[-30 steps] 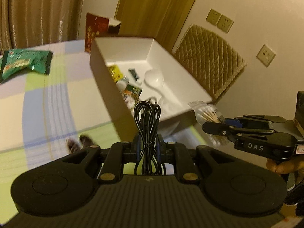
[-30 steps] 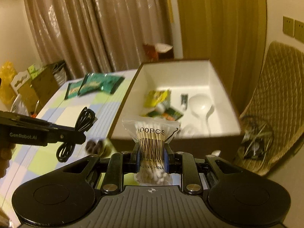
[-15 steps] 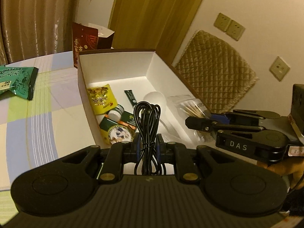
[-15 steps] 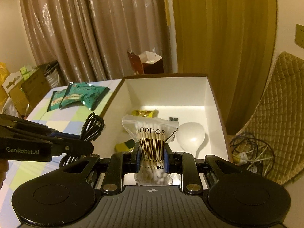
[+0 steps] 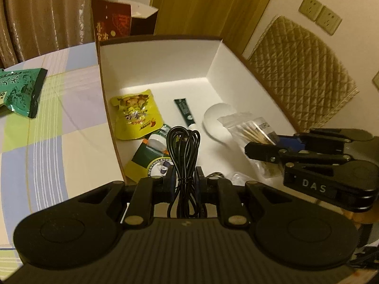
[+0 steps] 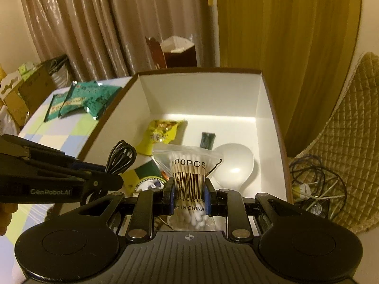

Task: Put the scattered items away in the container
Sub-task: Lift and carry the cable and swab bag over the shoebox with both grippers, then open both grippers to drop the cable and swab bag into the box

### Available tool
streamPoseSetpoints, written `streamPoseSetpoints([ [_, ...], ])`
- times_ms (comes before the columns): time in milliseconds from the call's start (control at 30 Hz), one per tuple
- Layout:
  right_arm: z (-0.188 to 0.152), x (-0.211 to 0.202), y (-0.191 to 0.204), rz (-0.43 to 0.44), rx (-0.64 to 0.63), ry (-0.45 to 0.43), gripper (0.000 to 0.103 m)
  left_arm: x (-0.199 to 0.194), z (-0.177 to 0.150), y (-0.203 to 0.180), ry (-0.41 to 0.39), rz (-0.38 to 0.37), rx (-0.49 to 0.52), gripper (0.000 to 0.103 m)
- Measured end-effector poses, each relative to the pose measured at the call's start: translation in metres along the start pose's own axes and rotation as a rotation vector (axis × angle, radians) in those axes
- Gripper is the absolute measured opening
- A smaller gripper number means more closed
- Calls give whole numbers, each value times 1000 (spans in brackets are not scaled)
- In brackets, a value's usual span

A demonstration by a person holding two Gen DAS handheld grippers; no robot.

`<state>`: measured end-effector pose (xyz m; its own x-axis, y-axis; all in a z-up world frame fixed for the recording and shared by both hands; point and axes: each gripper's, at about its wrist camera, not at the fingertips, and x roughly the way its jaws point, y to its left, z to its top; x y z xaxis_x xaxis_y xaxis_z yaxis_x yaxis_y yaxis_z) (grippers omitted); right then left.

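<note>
Left wrist view | cable [image 5: 183, 156] was clamped by left gripper [image 5: 184, 182] over box [image 5: 248, 61], for release | cotton-swab bag [image 6: 189, 177] was pinched by right gripper [image 6: 189, 195], box at 12 o'clock

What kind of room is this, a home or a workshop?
Most likely a home living or dining room: long curtains, a quilted chair back by wall sockets, and a checked tablecloth under the box.

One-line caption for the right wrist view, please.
Right claw grips a bag of cotton swabs over the open white box; left claw holds a black cable alongside.
</note>
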<state>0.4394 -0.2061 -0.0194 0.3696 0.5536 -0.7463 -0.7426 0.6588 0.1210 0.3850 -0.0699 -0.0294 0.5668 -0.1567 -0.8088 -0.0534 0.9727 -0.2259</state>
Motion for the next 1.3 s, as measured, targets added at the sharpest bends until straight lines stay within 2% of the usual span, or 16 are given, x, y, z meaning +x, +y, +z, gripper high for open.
streamPoseSetpoints([
  [67,0,5,-2,0,-7,14,20,8,1,0,21,18,3,12],
  [400,2,21,-8,7,-19,46,20,20,6,-12,26,93,73,14],
  [1233,4,27,-8,-15,-48,40,20,27,17,-5,18,103,65,15],
  [1267,5,27,-7,-14,-59,29,22,27,17,-5,18,103,64,15],
  [1300,6,27,-5,-10,-73,27,32,27,17,-5,17,103,63,16],
])
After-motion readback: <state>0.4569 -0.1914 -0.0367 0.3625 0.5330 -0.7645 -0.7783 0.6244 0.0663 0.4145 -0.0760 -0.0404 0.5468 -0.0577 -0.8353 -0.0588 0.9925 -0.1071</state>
